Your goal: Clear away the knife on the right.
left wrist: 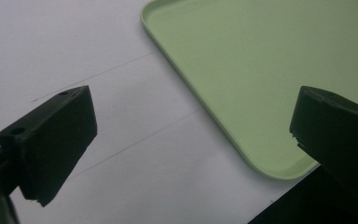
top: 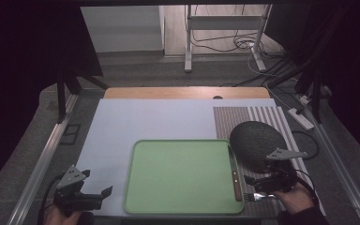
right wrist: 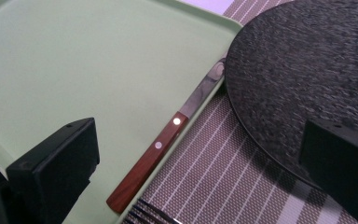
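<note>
A light green tray [top: 178, 178] lies on the white table sheet near the front edge. A knife [top: 235, 177] with a wooden handle [right wrist: 151, 164] rests along the tray's right rim, its blade [right wrist: 204, 88] reaching towards a dark round plate [top: 255, 142]. Fork tines [right wrist: 150, 215] show on the striped placemat [right wrist: 223, 172] just below my right gripper [right wrist: 200, 140], which is open over the knife handle and mat. My left gripper [left wrist: 191, 116] is open with nothing between its jaws, just off the tray's [left wrist: 261, 70] front left corner. In the high view the left gripper [top: 104, 198] and the right gripper [top: 248, 187] flank the tray.
The plate [right wrist: 307, 70] overlaps the placemat [top: 262, 117] at the right. White sheet [top: 136, 122] spreads behind and left of the tray. A table-leg frame [top: 222, 28] and cables [top: 243, 42] stand on the floor beyond the table. A power strip [top: 301, 118] lies at the right.
</note>
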A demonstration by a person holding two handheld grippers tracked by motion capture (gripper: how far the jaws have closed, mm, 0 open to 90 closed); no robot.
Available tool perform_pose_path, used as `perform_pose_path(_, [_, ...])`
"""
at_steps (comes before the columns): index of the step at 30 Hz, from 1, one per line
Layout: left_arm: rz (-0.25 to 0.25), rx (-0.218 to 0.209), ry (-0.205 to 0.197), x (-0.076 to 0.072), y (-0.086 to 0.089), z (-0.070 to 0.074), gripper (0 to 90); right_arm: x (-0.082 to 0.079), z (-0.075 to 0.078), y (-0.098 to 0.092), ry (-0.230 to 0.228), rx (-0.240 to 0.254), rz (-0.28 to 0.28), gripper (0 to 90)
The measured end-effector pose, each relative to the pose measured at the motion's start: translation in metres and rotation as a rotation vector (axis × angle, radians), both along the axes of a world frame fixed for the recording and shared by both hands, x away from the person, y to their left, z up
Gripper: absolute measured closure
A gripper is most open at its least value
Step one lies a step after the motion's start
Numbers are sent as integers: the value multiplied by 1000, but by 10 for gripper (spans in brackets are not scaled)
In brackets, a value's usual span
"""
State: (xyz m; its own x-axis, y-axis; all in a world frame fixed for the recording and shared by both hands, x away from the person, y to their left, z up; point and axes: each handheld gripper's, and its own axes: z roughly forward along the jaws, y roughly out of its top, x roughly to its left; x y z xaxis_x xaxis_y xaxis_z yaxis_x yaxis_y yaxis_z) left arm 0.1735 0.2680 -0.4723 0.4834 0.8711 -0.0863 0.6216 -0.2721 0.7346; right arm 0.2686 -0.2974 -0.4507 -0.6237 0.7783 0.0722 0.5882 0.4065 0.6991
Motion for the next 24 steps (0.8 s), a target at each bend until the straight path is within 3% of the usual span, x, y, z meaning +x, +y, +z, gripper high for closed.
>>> perform_pose_path(24, [13,-7,1,0,1,0,2,-23,1,-27,-23,12,-84,0])
